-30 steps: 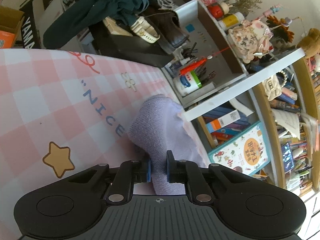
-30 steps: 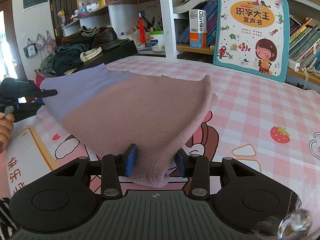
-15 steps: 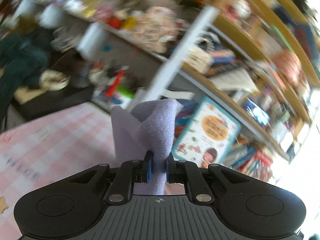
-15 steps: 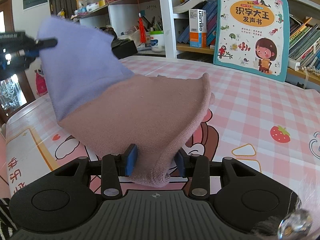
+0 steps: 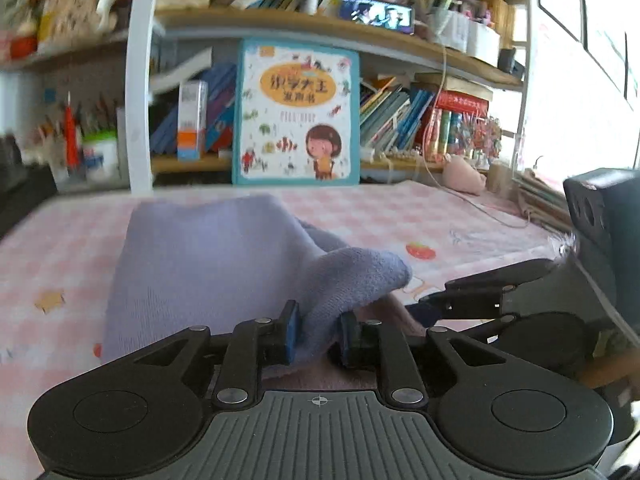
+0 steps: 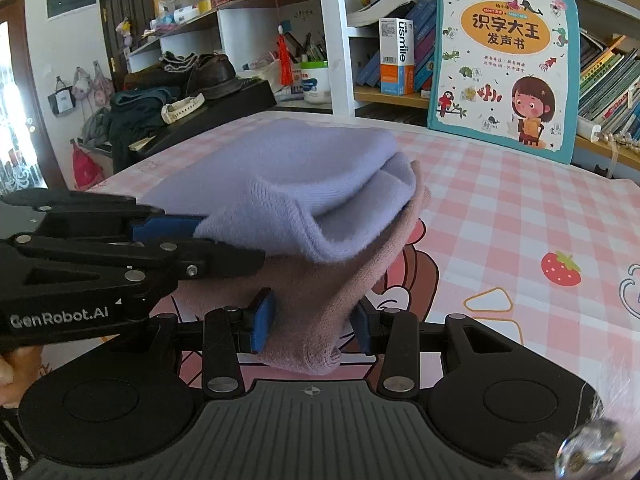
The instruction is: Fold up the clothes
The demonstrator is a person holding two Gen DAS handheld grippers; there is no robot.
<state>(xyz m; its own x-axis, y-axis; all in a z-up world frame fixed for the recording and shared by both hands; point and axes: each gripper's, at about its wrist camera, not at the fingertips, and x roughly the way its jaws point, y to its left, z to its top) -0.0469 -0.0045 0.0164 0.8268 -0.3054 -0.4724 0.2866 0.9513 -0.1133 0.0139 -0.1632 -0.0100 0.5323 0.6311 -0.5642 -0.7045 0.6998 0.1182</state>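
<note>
**Two-tone knit doubled over on a checked tabletop**

A pink-and-white checked tablecloth (image 6: 500, 200), printed with a strawberry and cartoon figures, covers the table in front of crowded bookshelves. On it lies the knit garment (image 6: 304, 184), lilac at one end and dusty pink at the other, with the lilac half folded over on top of the pink half.

The left gripper (image 5: 316, 330) has the lilac edge between its blue pads; its jaws are opening, with the cloth between them, and it reaches in from the left of the right wrist view, a hand (image 6: 12, 372) visible beneath it. The right gripper (image 6: 312, 322), near the front edge, is clamped on the bunched pink end, which bulges between its jaws.

Beyond the garment, a children's picture book (image 6: 504, 64) with a cartoon girl on its cover leans against the far shelf. To the far left, a brown shoe (image 6: 208, 74) and dark clothing (image 6: 136, 114) sit on a black surface.
</note>
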